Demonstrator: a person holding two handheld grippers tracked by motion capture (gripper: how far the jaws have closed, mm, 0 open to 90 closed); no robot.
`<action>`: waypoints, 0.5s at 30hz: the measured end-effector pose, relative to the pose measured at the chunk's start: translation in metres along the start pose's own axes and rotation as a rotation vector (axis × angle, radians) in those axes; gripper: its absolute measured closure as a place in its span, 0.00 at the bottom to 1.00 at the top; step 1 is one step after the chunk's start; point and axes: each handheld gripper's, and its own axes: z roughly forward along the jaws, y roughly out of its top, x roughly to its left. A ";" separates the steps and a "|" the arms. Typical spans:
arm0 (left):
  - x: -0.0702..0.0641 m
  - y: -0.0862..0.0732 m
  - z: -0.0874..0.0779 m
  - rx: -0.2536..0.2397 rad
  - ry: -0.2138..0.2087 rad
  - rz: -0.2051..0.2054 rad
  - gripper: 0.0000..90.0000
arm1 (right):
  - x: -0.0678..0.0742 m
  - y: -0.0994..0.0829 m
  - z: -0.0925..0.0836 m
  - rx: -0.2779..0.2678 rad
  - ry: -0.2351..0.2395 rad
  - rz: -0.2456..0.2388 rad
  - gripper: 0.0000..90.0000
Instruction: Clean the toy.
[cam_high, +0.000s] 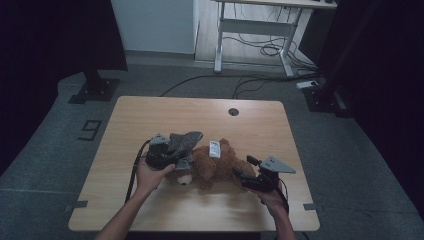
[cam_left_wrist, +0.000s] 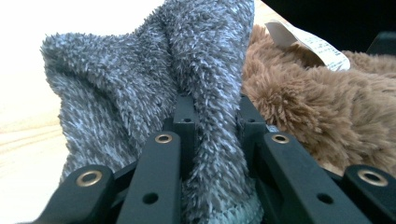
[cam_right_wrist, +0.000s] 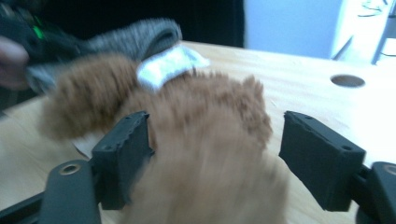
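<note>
We pinch the fuzzy grey sock (cam_left_wrist: 187, 70) tight in our left gripper (cam_left_wrist: 215, 116) beside the brown teddy bear (cam_high: 215, 162) lying on the table (cam_high: 150, 115), while our right gripper (cam_right_wrist: 212, 140) sits wide around the bear's leg, not squeezing.

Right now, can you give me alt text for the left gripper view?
The left gripper is shut on a fuzzy grey knitted sock, pinched between its black jaws. A brown plush teddy bear with a white paper tag lies beside it on the pale wooden table.
</note>
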 end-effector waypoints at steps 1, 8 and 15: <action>-0.001 -0.002 -0.001 0.000 -0.004 0.003 0.84 | 0.001 0.008 -0.001 -0.009 0.010 0.008 0.24; -0.005 -0.011 -0.008 -0.004 -0.021 0.010 0.84 | -0.002 0.010 0.023 0.139 0.047 0.027 0.20; -0.003 -0.016 -0.008 -0.007 -0.040 -0.002 0.84 | -0.001 -0.019 0.066 0.359 0.162 0.073 0.16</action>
